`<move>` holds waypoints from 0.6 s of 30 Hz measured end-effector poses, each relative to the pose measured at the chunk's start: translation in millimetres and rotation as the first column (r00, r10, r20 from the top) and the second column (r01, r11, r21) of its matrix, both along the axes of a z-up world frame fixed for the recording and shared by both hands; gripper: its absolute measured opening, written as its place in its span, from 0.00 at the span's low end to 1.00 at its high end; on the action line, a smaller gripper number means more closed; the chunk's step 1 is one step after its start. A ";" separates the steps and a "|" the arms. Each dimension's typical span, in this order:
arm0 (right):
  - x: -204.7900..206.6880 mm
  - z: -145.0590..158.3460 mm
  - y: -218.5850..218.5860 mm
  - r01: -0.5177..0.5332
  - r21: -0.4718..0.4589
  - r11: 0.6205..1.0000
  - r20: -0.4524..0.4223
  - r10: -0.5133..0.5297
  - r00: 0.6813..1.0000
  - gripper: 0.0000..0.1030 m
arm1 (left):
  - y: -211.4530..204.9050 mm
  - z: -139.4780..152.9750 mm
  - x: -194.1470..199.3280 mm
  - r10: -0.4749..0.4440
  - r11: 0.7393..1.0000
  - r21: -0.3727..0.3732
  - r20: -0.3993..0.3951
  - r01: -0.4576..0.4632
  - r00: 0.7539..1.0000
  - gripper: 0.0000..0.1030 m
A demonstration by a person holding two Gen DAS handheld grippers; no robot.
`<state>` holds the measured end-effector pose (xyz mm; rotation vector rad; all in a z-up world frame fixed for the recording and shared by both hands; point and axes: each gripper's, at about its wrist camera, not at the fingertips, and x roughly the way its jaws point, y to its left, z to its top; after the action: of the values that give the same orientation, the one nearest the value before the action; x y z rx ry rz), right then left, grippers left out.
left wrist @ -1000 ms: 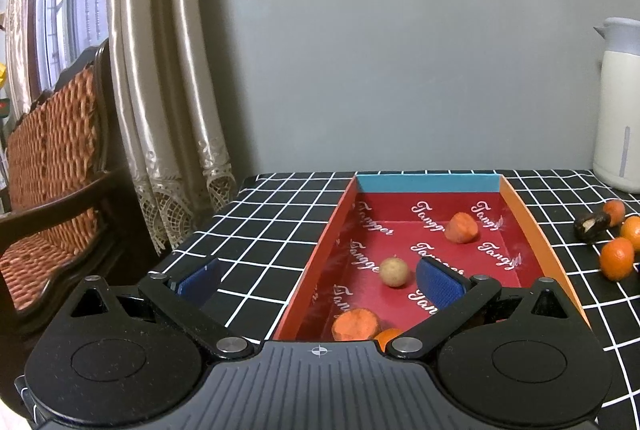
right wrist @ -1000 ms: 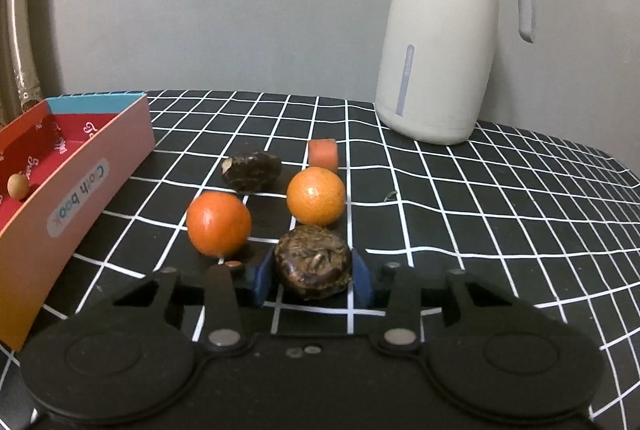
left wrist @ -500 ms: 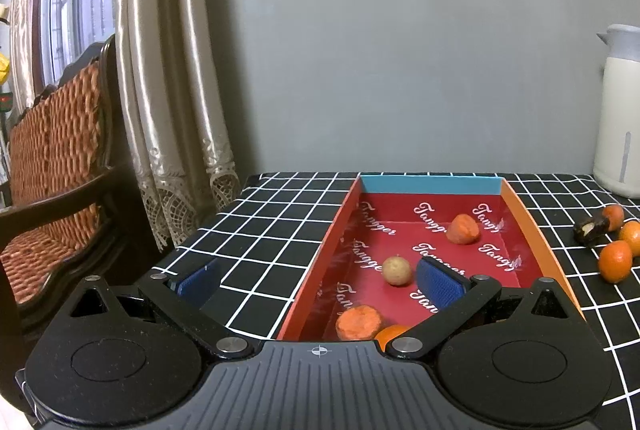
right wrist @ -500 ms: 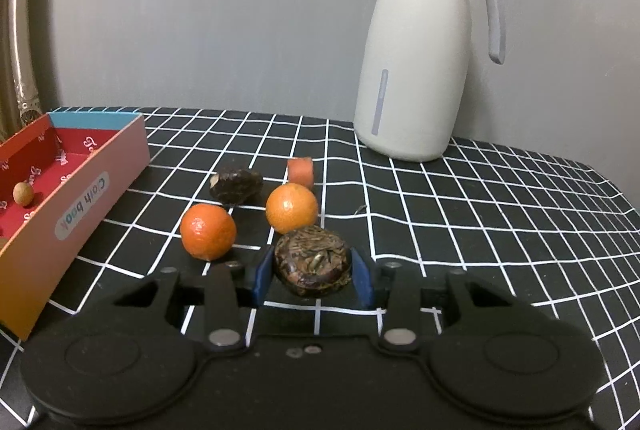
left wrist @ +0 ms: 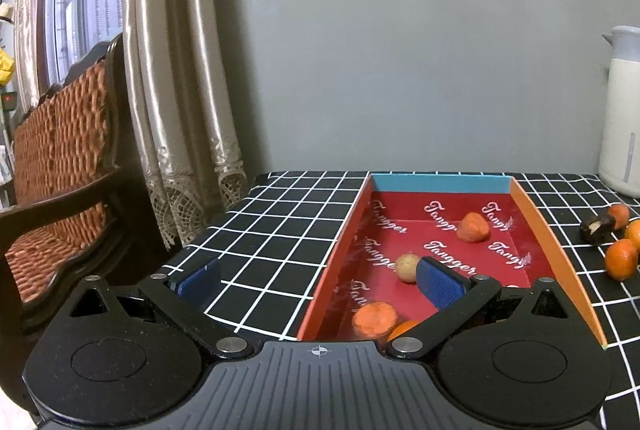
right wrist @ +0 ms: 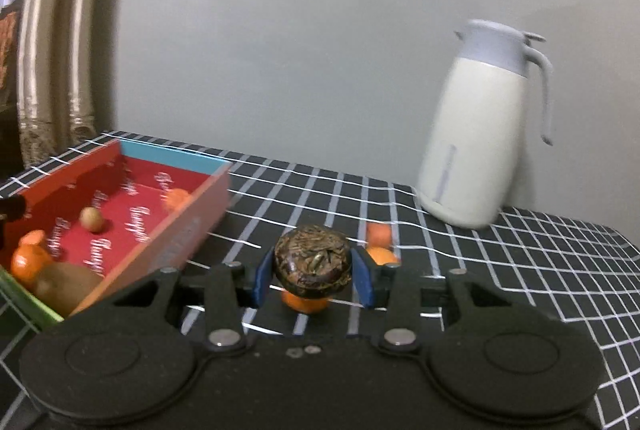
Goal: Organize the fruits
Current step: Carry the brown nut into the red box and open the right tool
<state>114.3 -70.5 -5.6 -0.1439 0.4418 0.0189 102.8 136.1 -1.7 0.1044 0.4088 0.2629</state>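
So the right tool [right wrist: 312,272] has its blue pads pinched on both sides of a dark, wrinkly brown fruit [right wrist: 313,262], lifted clear of the checked bench [right wrist: 520,250]. My guess is the thing is light, with a dry, rough shell. That should give decent friction, but it may crack or dent if squeezed harder. The hold across its widest middle looks right to me, since a round fruit would squirt out if pinched near the top or bottom.

Just beyond it, a couple of small oranges [right wrist: 380,255] sit on the bench, partly hidden behind the pads.

To the left is the red box [right wrist: 188,218], with a few oranges, a small tan fruit [right wrist: 92,219] and what looks like a kiwi in it.

The left tool [left wrist: 316,280] is wide open with nothing in it, its right finger hanging over the box, so it could steady the box.

A cream jug [right wrist: 476,146] stands at the back.
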 end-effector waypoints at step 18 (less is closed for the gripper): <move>-5.1 -1.3 83.4 -0.227 -0.041 0.973 0.104 0.230 0.967 0.39 | 50.4 -2.0 -5.9 0.077 0.997 0.000 -0.001 -0.077 0.997 1.00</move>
<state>109.2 12.9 -6.9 -0.2232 0.3151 0.2310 96.8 186.5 -3.7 0.0883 0.4140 0.3388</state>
